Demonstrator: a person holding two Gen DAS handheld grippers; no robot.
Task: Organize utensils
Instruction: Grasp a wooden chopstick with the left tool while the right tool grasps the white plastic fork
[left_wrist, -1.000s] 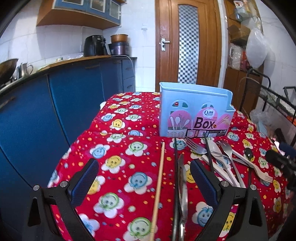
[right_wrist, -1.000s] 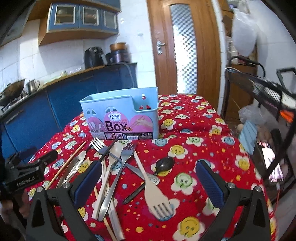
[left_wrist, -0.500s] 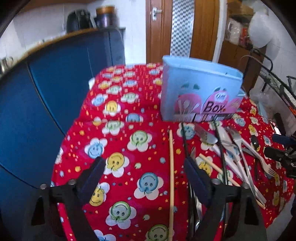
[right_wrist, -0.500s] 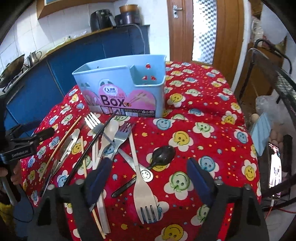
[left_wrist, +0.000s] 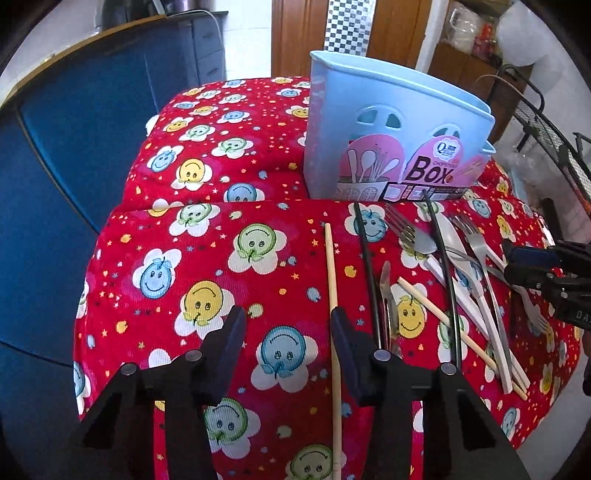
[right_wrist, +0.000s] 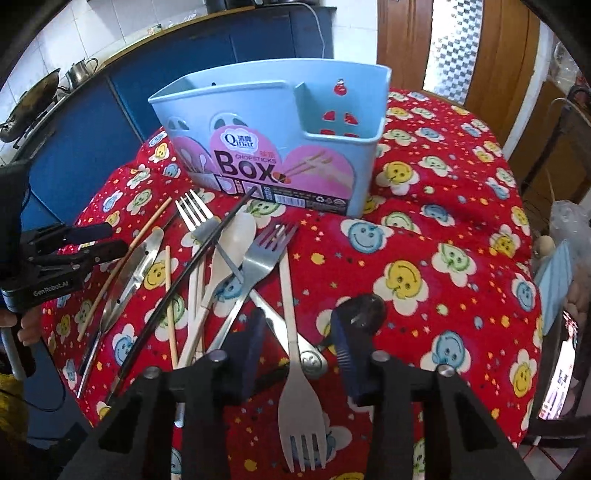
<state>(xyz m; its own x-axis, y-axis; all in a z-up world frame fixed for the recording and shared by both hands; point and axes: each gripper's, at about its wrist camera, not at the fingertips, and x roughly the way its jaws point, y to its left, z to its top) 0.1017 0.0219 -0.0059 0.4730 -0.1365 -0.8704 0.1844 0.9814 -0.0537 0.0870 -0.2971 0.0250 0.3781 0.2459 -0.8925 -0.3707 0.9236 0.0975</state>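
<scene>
Both grippers closing, nothing pinched yet: left gripper (left_wrist: 286, 330) beside wooden chopstick (left_wrist: 331, 280), right gripper (right_wrist: 295, 332) straddling white fork (right_wrist: 295, 354) (holder (right_wrist: 280, 129) empty).

Wooden chopstick (left_wrist: 334, 332) cut off below

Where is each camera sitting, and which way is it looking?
Left wrist view: sits on the left claw, looking down at the red tablecloth and a light wooden chopstick; its closing fingers show, with nothing between them.
Right wrist view: sits on the right claw, looking down at the utensil pile; its closing fingers straddle the white plastic fork.
Both views share the blue box, and each shows the other claw.
</scene>
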